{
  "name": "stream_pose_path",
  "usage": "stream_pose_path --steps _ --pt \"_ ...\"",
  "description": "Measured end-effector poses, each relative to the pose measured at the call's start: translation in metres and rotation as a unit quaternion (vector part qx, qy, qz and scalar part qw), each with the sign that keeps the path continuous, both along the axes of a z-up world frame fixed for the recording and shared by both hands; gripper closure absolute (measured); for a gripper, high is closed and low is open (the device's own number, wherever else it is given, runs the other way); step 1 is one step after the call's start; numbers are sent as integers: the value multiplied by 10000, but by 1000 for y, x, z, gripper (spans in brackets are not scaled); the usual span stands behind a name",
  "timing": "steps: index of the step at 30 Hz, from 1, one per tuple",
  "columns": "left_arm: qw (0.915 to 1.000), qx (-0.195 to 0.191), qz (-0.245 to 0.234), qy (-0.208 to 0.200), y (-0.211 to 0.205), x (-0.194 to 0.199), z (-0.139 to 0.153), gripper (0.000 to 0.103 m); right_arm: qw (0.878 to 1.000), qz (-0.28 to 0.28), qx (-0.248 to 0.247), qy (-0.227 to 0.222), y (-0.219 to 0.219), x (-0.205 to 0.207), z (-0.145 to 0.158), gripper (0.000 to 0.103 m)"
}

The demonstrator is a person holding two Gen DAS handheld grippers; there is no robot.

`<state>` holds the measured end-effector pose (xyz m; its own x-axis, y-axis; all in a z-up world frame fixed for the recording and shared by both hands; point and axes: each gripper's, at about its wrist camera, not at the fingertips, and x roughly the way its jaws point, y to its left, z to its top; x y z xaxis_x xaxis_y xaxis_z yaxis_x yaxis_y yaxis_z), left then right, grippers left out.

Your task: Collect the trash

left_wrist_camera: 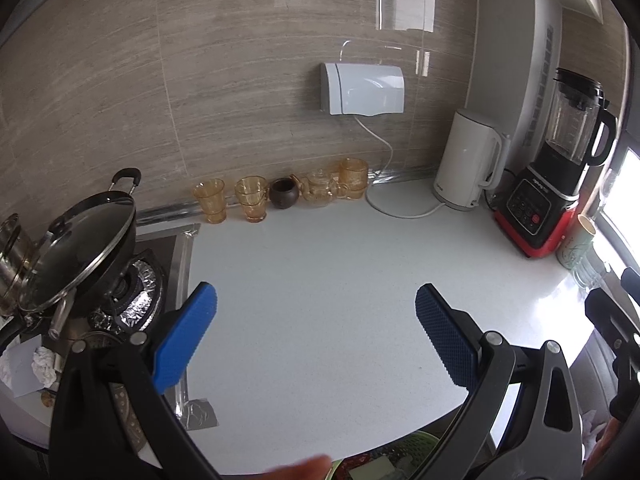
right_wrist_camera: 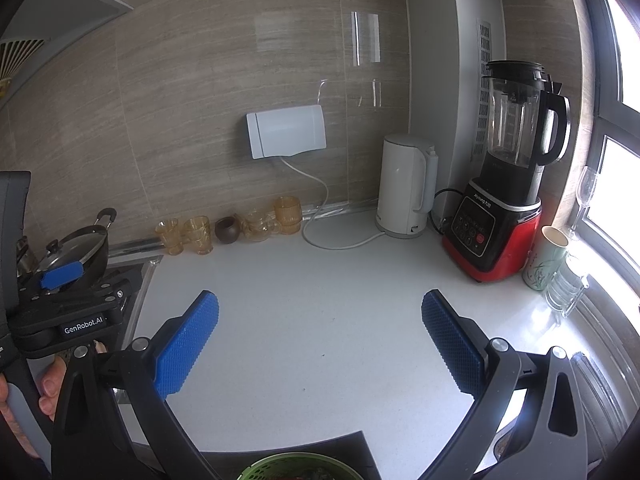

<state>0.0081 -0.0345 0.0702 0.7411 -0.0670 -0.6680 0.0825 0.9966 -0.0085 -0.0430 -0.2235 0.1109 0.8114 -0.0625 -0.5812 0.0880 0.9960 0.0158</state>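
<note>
A: Both grippers stood wide open and empty. The left gripper (left_wrist_camera: 316, 332) and the right gripper (right_wrist_camera: 320, 340) hovered side by side above the bare white countertop (left_wrist_camera: 320, 264), pads well apart, nothing between them.

B: Where was the trash located?

A: At the far left, near edge. A crumpled white paper wad (left_wrist_camera: 45, 366) lay beside a flat sheet of paper (left_wrist_camera: 22, 380), just in front of the stove (left_wrist_camera: 132, 300) and below the wok with its tilted glass lid (left_wrist_camera: 80, 248). The right wrist view did not show it.

B: And the receptacle?

A: A green basket (right_wrist_camera: 296, 466) sat below the near counter edge, partly hidden; it appeared to hold wrappers already.

B: Handling properties?

A: Judged light, soft and compressible. The wad should deform under the pads without slipping; grip across its bulk. The flat sheet would likely be harder: thin, lying flush, best pinched at a raised edge or corner.

B: Hazards?

A: The glass lid and the amber glass cups (left_wrist_camera: 230, 200) along the far wall are fragile. Approach should keep clear of the wok handle.
</note>
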Motion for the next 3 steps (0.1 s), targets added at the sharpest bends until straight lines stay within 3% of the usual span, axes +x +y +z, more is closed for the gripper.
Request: stream_pose_path --steps 3 --pt "10000 -11 -26 7 -1 -1 0 8 10000 -9 -1 2 0 0 0 2"
